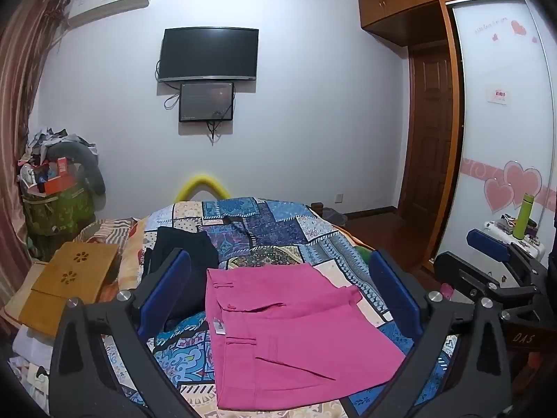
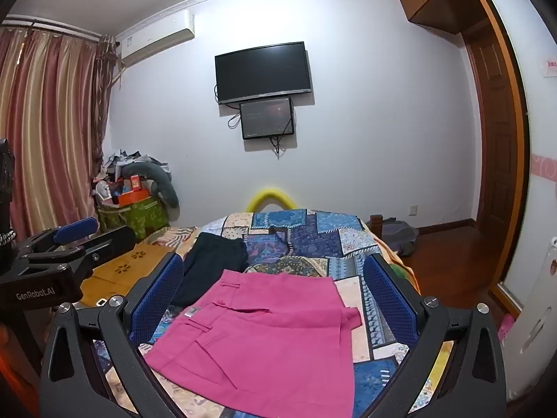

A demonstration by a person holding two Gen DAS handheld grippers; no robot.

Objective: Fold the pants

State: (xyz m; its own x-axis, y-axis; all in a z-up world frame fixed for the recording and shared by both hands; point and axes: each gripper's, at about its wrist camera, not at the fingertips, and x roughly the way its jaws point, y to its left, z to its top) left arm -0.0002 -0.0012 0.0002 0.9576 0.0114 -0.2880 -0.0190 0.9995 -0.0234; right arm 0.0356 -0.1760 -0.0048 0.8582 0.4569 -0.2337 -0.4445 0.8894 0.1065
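Note:
Pink pants (image 1: 292, 334) lie folded into a compact rectangle on the patchwork bedspread (image 1: 271, 230), waistband to the left. They also show in the right wrist view (image 2: 264, 331). My left gripper (image 1: 278, 278) is open and empty, held above the pants, its blue pads (image 1: 167, 289) wide apart. My right gripper (image 2: 275, 282) is open and empty too, above the pants. The right gripper appears at the right edge of the left view (image 1: 494, 261); the left gripper appears at the left of the right view (image 2: 62, 250).
A dark folded garment (image 1: 184, 257) lies on the bed left of the pink pants. A wooden lap table (image 1: 69, 285) sits at the bed's left. A cluttered basket (image 1: 55, 202) stands by the curtain. A wardrobe and door are at right.

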